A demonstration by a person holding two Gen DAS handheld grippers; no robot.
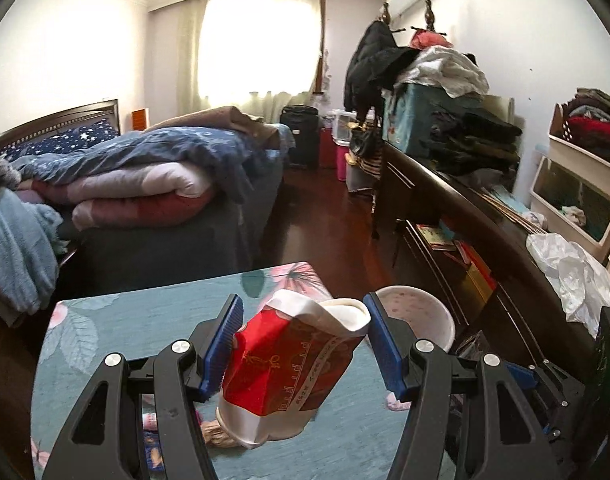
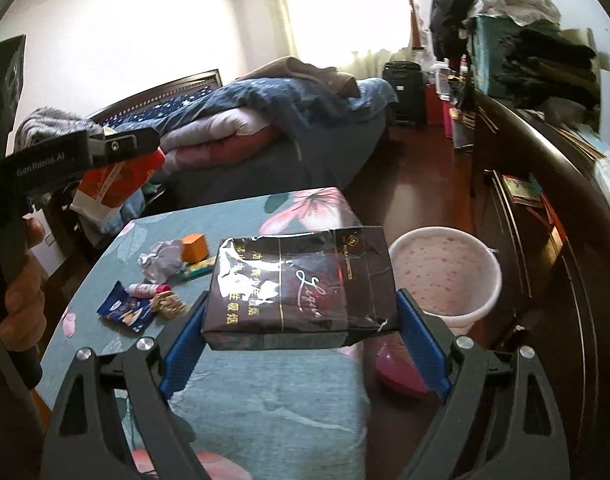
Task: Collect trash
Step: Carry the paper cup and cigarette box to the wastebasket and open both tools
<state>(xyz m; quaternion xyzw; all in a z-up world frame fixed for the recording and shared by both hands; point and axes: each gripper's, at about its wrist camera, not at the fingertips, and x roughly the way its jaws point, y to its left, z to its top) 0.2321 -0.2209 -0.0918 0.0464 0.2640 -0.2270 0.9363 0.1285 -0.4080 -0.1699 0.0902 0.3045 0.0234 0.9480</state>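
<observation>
My left gripper (image 1: 301,344) is shut on a crushed red and white paper cup (image 1: 293,364), held above the teal flowered table (image 1: 145,320); the cup also shows in the right wrist view (image 2: 117,184). My right gripper (image 2: 301,328) is shut on a dark cigarette carton (image 2: 301,284), held above the table (image 2: 273,408), left of the pink-speckled white trash bin (image 2: 445,272). The bin also shows in the left wrist view (image 1: 417,312), just right of the cup. On the table lie crumpled paper (image 2: 161,260), an orange box (image 2: 195,247), a blue wrapper (image 2: 125,312) and small snack wrappers (image 2: 169,304).
A bed with piled quilts (image 1: 145,184) stands behind the table. A dark sideboard (image 1: 485,232) loaded with clothes runs along the right, with a white plastic bag (image 1: 569,272) on it. A pink object (image 2: 397,372) lies by the bin. Dark wood floor (image 1: 325,216) lies between bed and sideboard.
</observation>
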